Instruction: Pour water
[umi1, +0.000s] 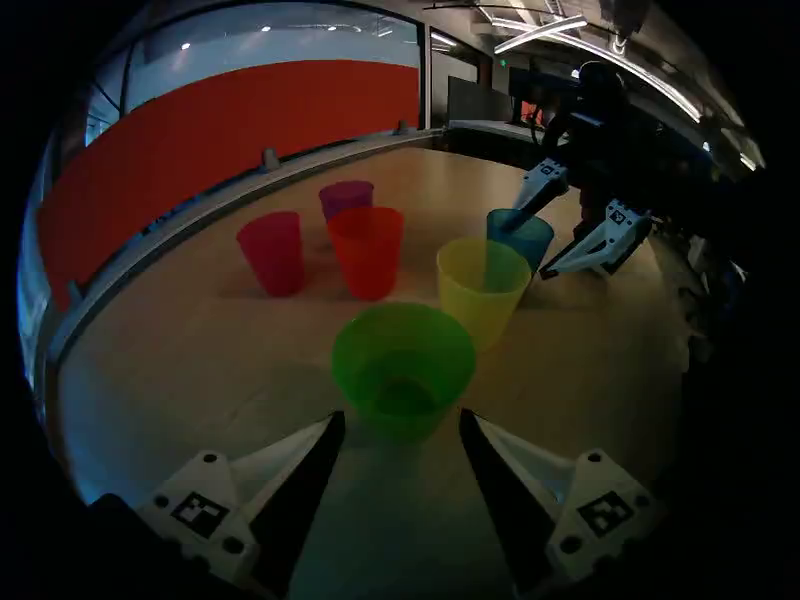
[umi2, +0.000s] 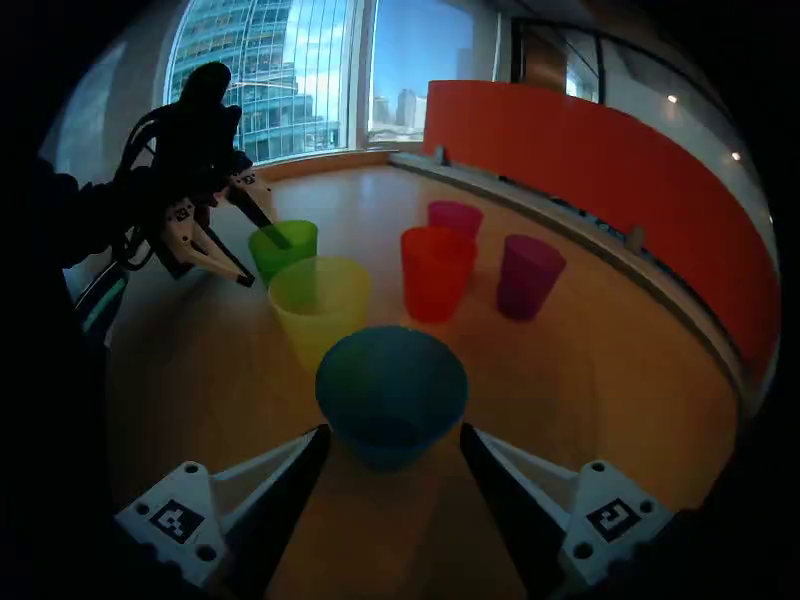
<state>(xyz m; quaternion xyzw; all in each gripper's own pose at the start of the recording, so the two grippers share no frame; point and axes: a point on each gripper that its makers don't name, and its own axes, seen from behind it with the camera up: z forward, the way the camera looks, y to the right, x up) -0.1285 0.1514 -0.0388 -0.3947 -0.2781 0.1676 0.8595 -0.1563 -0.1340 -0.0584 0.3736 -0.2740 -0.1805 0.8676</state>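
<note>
A green cup (umi1: 403, 365) stands upright on the wooden table (umi1: 200, 360), just ahead of my left gripper (umi1: 402, 418). That gripper is open, with one finger on each side of the cup's base. A blue cup (umi2: 392, 390) stands in the same way between the spread fingers of my open right gripper (umi2: 393, 432). In the left gripper view the right gripper (umi1: 528, 250) flanks the blue cup (umi1: 520, 238) farther off. In the right gripper view the left gripper (umi2: 268, 262) is at the green cup (umi2: 285, 247). I cannot tell whether either cup holds water.
A yellow cup (umi1: 483, 285) stands between the green and blue ones. An orange cup (umi1: 366, 250), a pink cup (umi1: 272, 252) and a purple cup (umi1: 346, 197) stand behind, towards a red wall panel (umi1: 220, 140). A person's dark sleeve (umi2: 90, 215) holds the left gripper.
</note>
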